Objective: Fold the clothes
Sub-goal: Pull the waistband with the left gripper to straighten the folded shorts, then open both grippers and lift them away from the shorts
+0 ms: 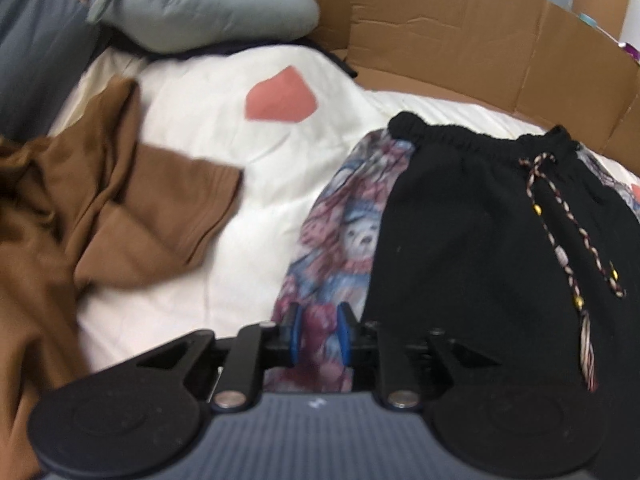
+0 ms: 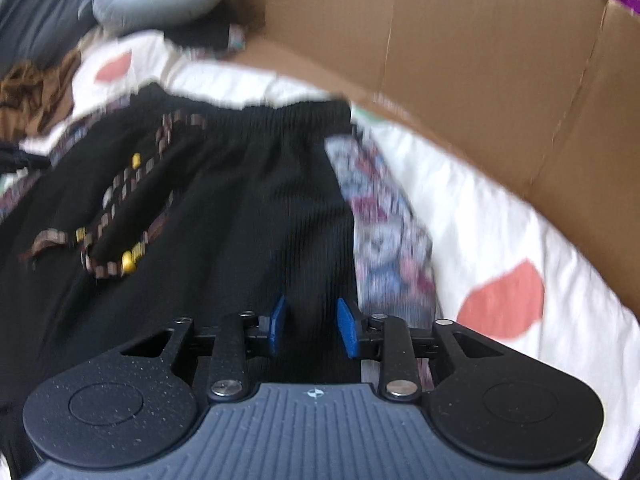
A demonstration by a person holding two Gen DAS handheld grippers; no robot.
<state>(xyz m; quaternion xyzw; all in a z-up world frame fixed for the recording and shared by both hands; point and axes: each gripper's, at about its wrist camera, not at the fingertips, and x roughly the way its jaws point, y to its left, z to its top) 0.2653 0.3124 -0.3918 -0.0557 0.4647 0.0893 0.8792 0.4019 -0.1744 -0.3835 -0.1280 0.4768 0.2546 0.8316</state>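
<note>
over the black pants, both claws parted

between the blue pads of my left gripper (image 1: 318,334) lay the bear-print side panel (image 1: 340,240) of the black pants (image 1: 472,248), but the pads stood apart from the cloth on either side and pressed nothing. my right gripper (image 2: 310,328) hung over the ribbed black cloth near the other printed panel (image 2: 384,232), its pads spread with a clear gap and nothing clamped.

outward from the left claw, the pants lay flat on the white quilt (image 1: 248,208), elastic waistband (image 1: 460,136) at the far end. a braided drawstring (image 1: 568,232) with yellow beads ran down the front. from the right claw's view the same cord looped across the black cloth, blurred.

left of the pants, apart from them, a brown garment (image 1: 100,216) lay crumpled on the quilt. a coral patch (image 1: 280,98) showed on the quilt beyond it, and another sat near my right claw. a grey neck pillow (image 1: 200,8) rested at the far edge, touching a dark grey cushion (image 1: 36,48). a cardboard wall (image 2: 460,60) stood along the far and right side of the quilt.
</note>
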